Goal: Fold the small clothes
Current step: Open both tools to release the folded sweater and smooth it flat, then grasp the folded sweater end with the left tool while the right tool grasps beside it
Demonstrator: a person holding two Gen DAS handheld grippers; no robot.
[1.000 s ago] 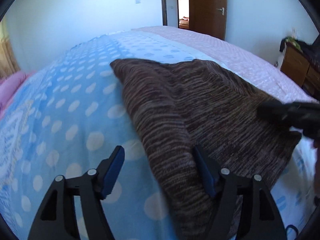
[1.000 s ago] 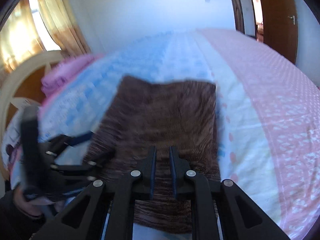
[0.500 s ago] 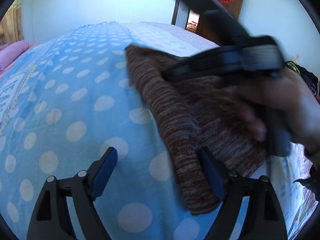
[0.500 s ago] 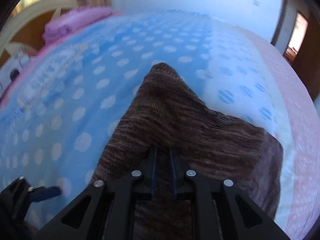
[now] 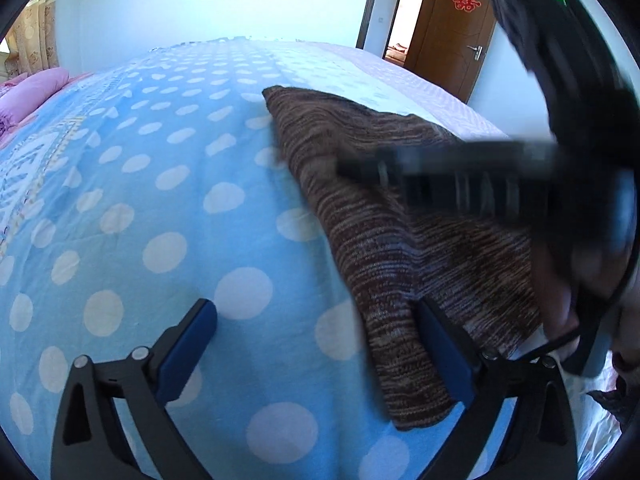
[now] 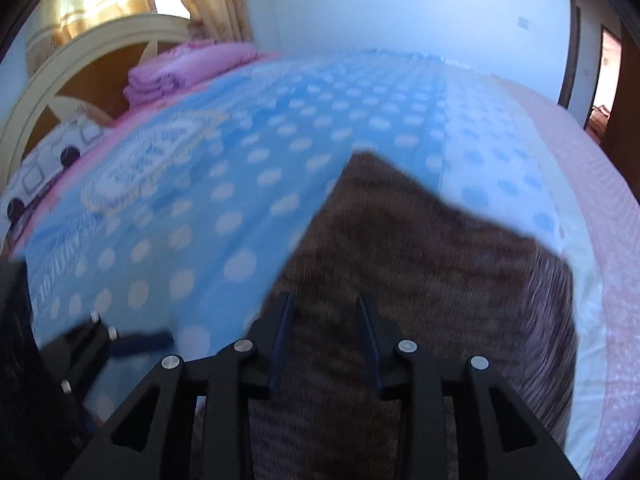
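Observation:
A brown striped knit garment (image 5: 384, 216) lies folded on the blue polka-dot bedspread (image 5: 160, 184). My left gripper (image 5: 316, 344) is open, low over the bed, with its right finger against the garment's near left edge. My right gripper (image 6: 326, 320) is open a little above the garment (image 6: 420, 264), and nothing is between its fingers. In the left wrist view the right gripper (image 5: 360, 168) appears blurred, reaching over the garment from the right. In the right wrist view the left gripper (image 6: 140, 340) shows at lower left.
A pink folded blanket (image 6: 192, 64) and a wooden headboard (image 6: 80, 64) lie at the bed's far left. A pink sheet (image 6: 600, 208) covers the bed's right side. A brown door (image 5: 448, 40) stands open behind the bed.
My right gripper has opened and let go of the garment, swinging leftward over it. My left gripper stays open and has shifted slightly along the garment's left edge.

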